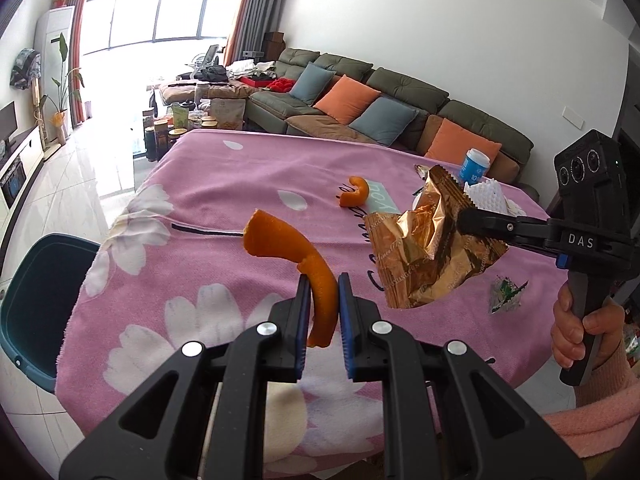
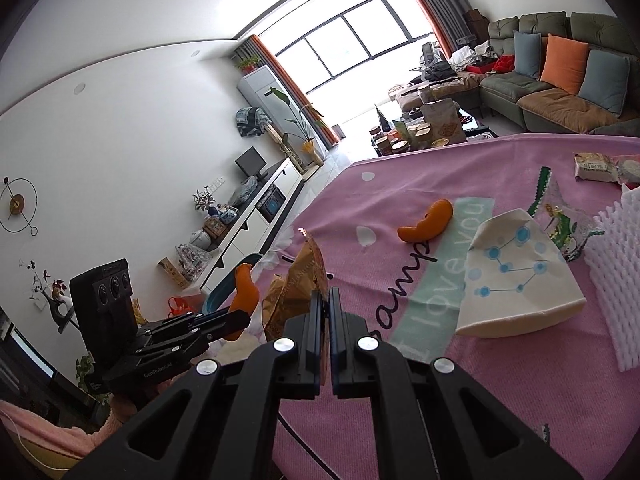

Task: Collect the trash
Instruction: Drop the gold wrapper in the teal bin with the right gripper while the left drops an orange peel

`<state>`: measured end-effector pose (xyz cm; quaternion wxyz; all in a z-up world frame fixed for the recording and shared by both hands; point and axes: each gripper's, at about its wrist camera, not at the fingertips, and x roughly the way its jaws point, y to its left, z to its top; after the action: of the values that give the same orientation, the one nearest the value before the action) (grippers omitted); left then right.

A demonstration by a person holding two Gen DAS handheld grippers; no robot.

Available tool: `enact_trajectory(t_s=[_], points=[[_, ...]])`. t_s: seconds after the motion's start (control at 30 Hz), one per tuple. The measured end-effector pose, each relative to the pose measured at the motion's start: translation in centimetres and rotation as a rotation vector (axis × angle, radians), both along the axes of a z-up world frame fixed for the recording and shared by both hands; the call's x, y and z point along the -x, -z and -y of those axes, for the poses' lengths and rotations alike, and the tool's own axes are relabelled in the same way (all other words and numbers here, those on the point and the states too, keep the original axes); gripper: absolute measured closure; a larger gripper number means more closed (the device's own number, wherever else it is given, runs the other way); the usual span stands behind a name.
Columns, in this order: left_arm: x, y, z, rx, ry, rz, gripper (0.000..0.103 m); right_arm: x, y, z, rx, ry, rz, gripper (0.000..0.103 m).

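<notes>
My left gripper (image 1: 323, 280) is shut on a curved strip of orange peel (image 1: 292, 248) and holds it above the pink flowered tablecloth (image 1: 224, 172). My right gripper (image 2: 325, 298) is shut on a crumpled gold foil snack wrapper (image 2: 298, 288); in the left wrist view that wrapper (image 1: 420, 248) hangs in the air from the right gripper (image 1: 464, 218). In the right wrist view the left gripper (image 2: 244, 316) shows at lower left with its orange peel (image 2: 245, 288). A second orange peel (image 1: 354, 192) (image 2: 428, 222) lies on the cloth. A dark teal bin (image 1: 36, 304) (image 2: 228, 292) stands off the table's left edge.
On the cloth lie a crushed white paper cup (image 2: 516, 276), a white foam fruit net (image 2: 616, 284), a green-and-clear wrapper (image 2: 560, 220) (image 1: 506, 292) and a packaged snack (image 2: 596, 166). A blue-and-white tub (image 1: 474, 166) stands at the far edge. A sofa (image 1: 400, 100) lies behind.
</notes>
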<state>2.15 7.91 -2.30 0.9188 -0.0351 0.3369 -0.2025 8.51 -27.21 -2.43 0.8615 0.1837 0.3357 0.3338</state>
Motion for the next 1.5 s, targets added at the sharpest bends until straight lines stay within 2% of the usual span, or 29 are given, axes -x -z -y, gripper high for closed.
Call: enact_trajectory(t_s=[0.97, 1.5], points=[[0.7, -1.2, -14.1, -0.013, -0.325, 0.018, 0.089, -5.6, -2.5, -14.4, 0.014, -0.27, 0.008, 0.1], [-0.7, 0.9, -22.4, -0.026, -0.495, -0.041, 0.089, -8.9, -2.7, -23.5, 0.078, -0.362, -0.022, 0.1]])
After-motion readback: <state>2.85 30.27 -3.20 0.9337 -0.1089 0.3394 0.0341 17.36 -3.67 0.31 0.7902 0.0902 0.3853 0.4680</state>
